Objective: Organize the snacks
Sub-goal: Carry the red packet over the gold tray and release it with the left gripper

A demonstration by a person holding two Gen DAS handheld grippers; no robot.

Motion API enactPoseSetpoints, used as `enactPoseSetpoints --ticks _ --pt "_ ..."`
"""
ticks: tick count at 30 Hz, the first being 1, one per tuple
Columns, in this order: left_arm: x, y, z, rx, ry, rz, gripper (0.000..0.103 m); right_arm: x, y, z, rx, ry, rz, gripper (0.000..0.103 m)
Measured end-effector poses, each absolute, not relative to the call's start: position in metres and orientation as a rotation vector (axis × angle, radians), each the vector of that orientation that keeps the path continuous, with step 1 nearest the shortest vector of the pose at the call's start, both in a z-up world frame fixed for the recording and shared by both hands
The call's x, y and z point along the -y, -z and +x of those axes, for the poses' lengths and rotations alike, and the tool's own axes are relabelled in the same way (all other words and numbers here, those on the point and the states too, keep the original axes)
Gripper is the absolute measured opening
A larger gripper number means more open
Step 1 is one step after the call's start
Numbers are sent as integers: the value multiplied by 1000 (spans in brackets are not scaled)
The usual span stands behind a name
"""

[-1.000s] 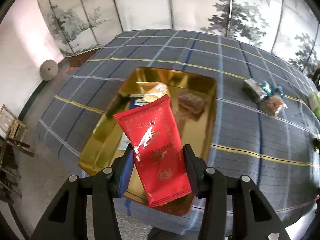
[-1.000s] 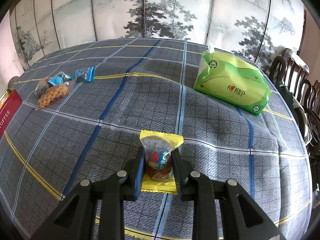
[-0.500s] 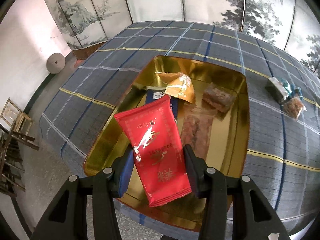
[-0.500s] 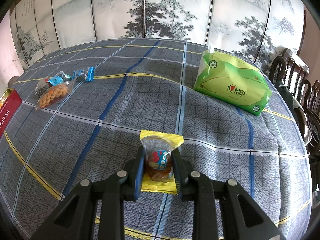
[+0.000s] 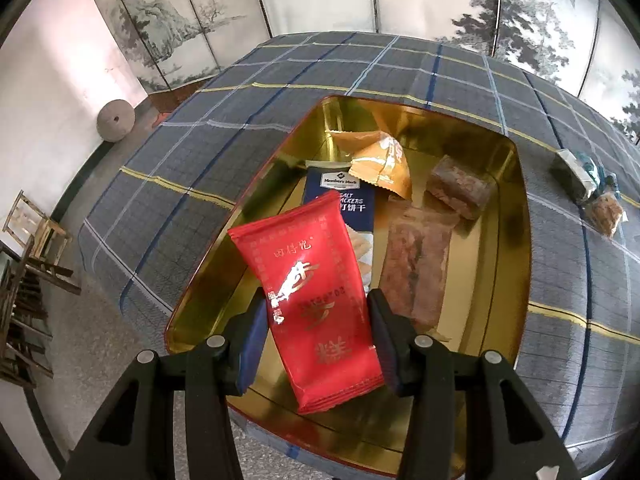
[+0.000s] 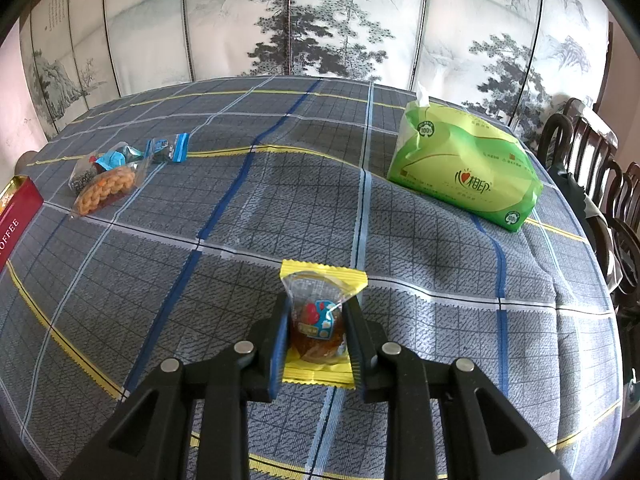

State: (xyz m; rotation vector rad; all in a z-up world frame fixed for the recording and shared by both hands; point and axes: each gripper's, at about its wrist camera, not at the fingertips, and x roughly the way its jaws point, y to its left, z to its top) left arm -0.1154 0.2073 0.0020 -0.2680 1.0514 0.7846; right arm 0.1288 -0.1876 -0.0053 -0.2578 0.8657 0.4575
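While the left gripper point(image 5: 316, 340) clamps a red packet point(image 5: 310, 296) over the gold tin's point(image 5: 516, 248) bare near side, the right gripper point(image 6: 316, 340) pinches a yellow-edged snack point(image 6: 318, 316), its lower end hidden.

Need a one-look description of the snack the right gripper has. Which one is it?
On the blue-grey plaid tablecloth, look near the front edge, well in front of the green tissue pack. The right gripper is shut on a small clear snack packet with yellow crimped ends and a brown treat inside. It sits alone; the other loose snacks cluster far left.
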Motion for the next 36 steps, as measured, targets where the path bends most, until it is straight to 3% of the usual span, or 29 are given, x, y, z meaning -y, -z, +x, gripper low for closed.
enactPoseSetpoints --ticks 15,22,36 --pt "-211 -8 -116 -1012 -805 -257 46 187 5 128 -865 -456 -261 27" --pt "-213 -23 -134 -974 -829 -286 57 187 6 128 -864 -452 -262 27" --pt "-206 -35 -187 -966 -867 -287 58 188 2 113 -903 -478 -224 25"
